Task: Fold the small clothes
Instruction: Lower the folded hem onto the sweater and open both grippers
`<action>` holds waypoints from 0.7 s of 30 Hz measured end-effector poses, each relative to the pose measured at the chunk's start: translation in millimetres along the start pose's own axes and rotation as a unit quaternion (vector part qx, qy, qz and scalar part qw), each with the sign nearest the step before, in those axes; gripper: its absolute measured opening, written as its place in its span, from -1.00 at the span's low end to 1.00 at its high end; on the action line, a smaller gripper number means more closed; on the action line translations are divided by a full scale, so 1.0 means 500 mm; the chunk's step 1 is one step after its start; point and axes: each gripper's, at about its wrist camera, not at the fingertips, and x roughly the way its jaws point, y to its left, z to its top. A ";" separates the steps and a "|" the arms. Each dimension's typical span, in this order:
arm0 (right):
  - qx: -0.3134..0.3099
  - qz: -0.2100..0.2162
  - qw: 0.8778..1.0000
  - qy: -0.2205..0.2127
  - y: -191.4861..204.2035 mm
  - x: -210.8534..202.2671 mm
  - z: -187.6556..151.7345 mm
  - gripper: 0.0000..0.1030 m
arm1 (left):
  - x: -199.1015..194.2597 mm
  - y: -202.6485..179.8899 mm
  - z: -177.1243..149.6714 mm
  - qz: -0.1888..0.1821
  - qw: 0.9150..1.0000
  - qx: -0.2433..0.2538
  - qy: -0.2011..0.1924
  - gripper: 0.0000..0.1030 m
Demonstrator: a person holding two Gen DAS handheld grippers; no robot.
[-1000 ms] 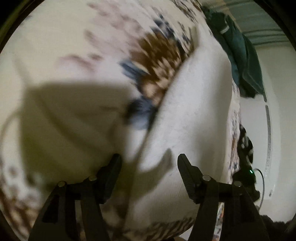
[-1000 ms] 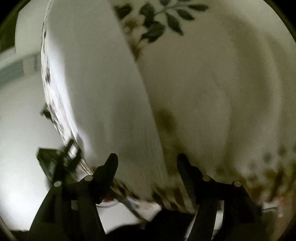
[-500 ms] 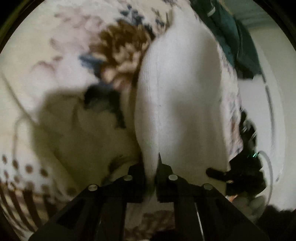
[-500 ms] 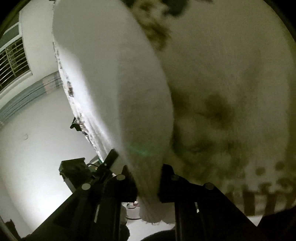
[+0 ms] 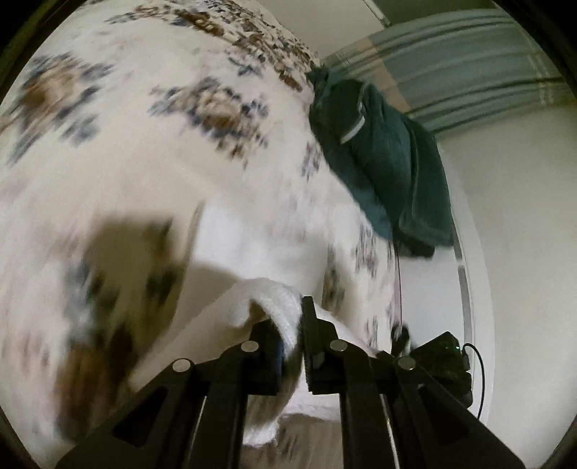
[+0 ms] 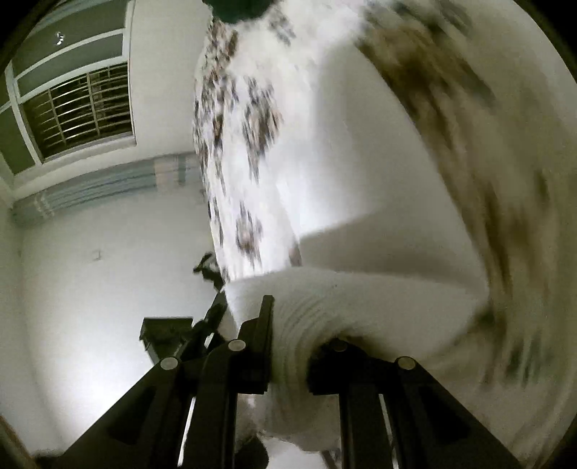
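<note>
A white ribbed knit garment [image 5: 252, 299] lies on a floral bedspread [image 5: 144, 151]. My left gripper [image 5: 293, 335] is shut on one edge of it and holds the fabric bunched and lifted above the bed. My right gripper [image 6: 288, 339] is shut on another edge of the same white garment [image 6: 360, 296], which curls up between its jaws. The rest of the garment spreads flat and pale on the bed beyond each gripper. Both views are blurred by motion.
A dark green garment [image 5: 378, 158] lies at the bed's far edge, and its tip shows in the right wrist view [image 6: 245, 7]. A black device with a cable [image 5: 443, 357] sits by the bed's edge. A barred window [image 6: 83, 112] and white walls lie beyond.
Both grippers were open over the garment a second ago. They closed on its edges and have now lifted and swung the fabric up off the bed.
</note>
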 end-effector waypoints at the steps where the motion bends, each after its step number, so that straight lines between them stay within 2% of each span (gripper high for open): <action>1: 0.014 0.000 1.000 -0.009 0.014 0.016 0.068 -0.63 | 0.034 -0.003 0.046 0.005 1.000 0.002 0.000 -0.78; 2: 0.027 0.003 1.000 -0.015 0.023 0.032 0.133 -0.57 | 0.060 -0.002 0.084 0.013 1.000 0.003 0.000 -0.55; 3: 0.037 0.011 0.999 -0.011 0.025 0.047 0.192 -0.22 | 0.087 -0.003 0.126 0.022 1.000 0.007 0.001 -0.24; 4: 0.045 0.028 0.999 -0.009 0.033 0.062 0.245 0.17 | 0.110 -0.004 0.160 0.033 0.999 0.010 -0.002 -0.10; 5: 0.046 0.039 0.998 -0.018 0.050 0.068 0.291 0.24 | 0.118 0.006 0.184 0.045 0.999 0.009 -0.007 0.05; 7: 0.035 0.046 0.998 -0.027 0.083 0.061 0.345 0.26 | 0.115 0.026 0.210 0.059 0.998 0.000 -0.018 0.05; 9: 0.011 0.038 0.999 -0.026 0.091 0.040 0.350 0.26 | 0.098 0.033 0.204 0.073 0.997 0.008 -0.029 0.05; 12: -0.007 -0.007 1.000 -0.021 0.054 0.002 0.299 0.26 | 0.061 0.025 0.125 0.128 0.990 0.064 -0.015 0.06; 14: 0.010 -0.045 0.999 -0.011 -0.004 -0.009 0.252 0.26 | 0.057 0.009 0.035 0.174 0.978 0.109 0.023 0.06; 15: 0.024 -0.060 0.998 -0.005 -0.031 -0.011 0.227 0.26 | 0.059 0.001 0.004 0.184 0.975 0.120 0.038 0.06; 16: 0.040 -0.070 0.997 0.005 -0.062 -0.010 0.200 0.26 | 0.070 -0.013 -0.046 0.198 0.968 0.141 0.065 0.06; 18: 0.070 -0.080 0.994 0.016 -0.118 0.006 0.164 0.26 | 0.095 -0.050 -0.118 0.203 0.958 0.175 0.104 0.06; 20: 0.107 -0.082 0.991 0.017 -0.173 0.009 0.132 0.26 | 0.148 -0.093 -0.179 0.207 0.941 0.226 0.140 0.06; 21: 0.124 -0.080 0.989 0.015 -0.196 0.012 0.121 0.26 | 0.183 -0.115 -0.202 0.219 0.929 0.258 0.150 0.06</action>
